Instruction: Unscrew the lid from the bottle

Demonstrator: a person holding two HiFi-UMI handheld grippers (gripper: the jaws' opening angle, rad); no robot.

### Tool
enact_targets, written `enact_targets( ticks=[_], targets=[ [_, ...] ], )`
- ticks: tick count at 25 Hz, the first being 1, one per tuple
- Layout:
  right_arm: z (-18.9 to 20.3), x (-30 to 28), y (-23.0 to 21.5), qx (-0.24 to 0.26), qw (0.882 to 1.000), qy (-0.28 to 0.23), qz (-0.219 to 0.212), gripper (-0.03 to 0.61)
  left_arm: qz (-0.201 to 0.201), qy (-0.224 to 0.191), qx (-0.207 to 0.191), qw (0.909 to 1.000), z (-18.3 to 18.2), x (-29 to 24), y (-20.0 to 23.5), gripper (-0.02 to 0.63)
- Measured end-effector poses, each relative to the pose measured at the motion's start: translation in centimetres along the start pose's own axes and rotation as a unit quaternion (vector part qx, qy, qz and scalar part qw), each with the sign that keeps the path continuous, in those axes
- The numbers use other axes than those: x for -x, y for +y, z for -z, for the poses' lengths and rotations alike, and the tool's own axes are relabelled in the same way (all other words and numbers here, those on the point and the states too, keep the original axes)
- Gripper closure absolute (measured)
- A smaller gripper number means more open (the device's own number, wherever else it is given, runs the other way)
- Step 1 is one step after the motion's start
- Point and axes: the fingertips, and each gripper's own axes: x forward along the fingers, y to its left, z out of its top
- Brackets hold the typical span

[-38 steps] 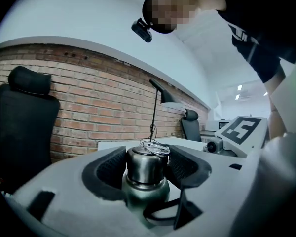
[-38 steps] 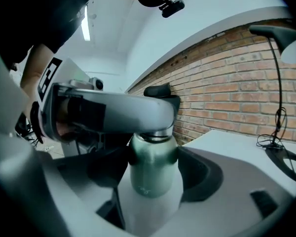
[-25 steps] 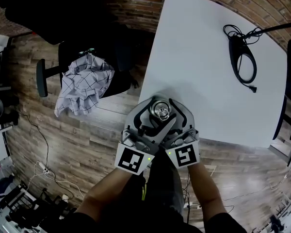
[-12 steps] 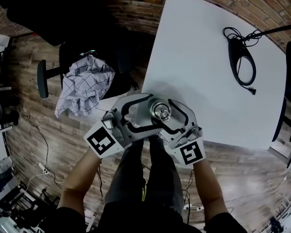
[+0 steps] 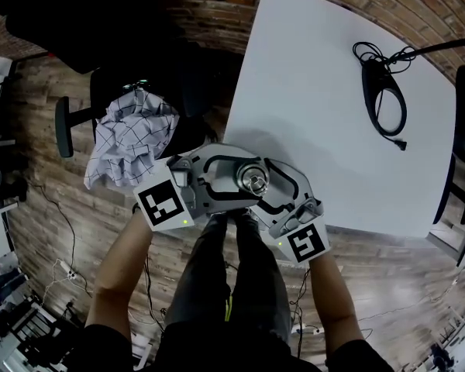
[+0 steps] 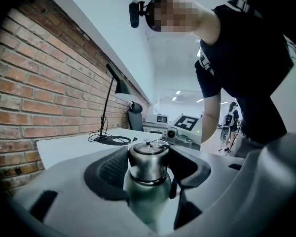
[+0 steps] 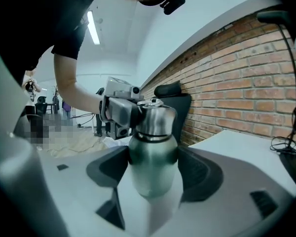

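Note:
A steel bottle (image 7: 153, 169) is held upright in the air just before the table's near edge. Its steel lid (image 5: 253, 181) with a small ring on top faces up. My right gripper (image 7: 154, 176) is shut on the bottle's body, both pads pressed against its shoulders. My left gripper (image 6: 149, 174) comes in from the left in the head view; its jaws have just been closing with the lid (image 6: 148, 161) between them, and the pads now press on it. In the right gripper view, the left gripper (image 7: 119, 113) shows behind the lid.
A white table (image 5: 318, 91) lies ahead with a black lamp base and coiled cable (image 5: 386, 91) at its far right. A checked cloth (image 5: 132, 138) lies on a black chair to the left. A brick wall runs along the table's far side.
My left gripper has swung round the bottle, from beside the right gripper out to the left and up. The right gripper and the bottle have stayed put.

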Motion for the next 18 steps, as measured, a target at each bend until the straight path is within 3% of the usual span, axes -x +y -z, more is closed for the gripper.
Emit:
enact_targets(
  ticks=[4,8,14,18],
  targets=[
    [0.0,0.1,0.0,-0.002,1.0,-0.002,0.005,0.284,-0.015,-0.002,0.022,0.9997,0.2,0.1,0.1,0.344],
    [0.1,0.1,0.0,-0.013,1.0,-0.004,0.013,0.284,-0.091,0.004,0.037,0.9951,0.5,0.2,0.5,0.344],
    [0.3,0.1,-0.2,-0.018,0.999,-0.007,0.026,0.284,-0.221,-0.005,0.075,0.9725,0.7,0.5,1.2,0.348],
    [0.4,0.1,-0.3,-0.025,0.999,-0.004,0.045,0.284,-0.3,-0.005,0.09,0.9498,1.1,0.9,1.5,0.348]
  ],
)
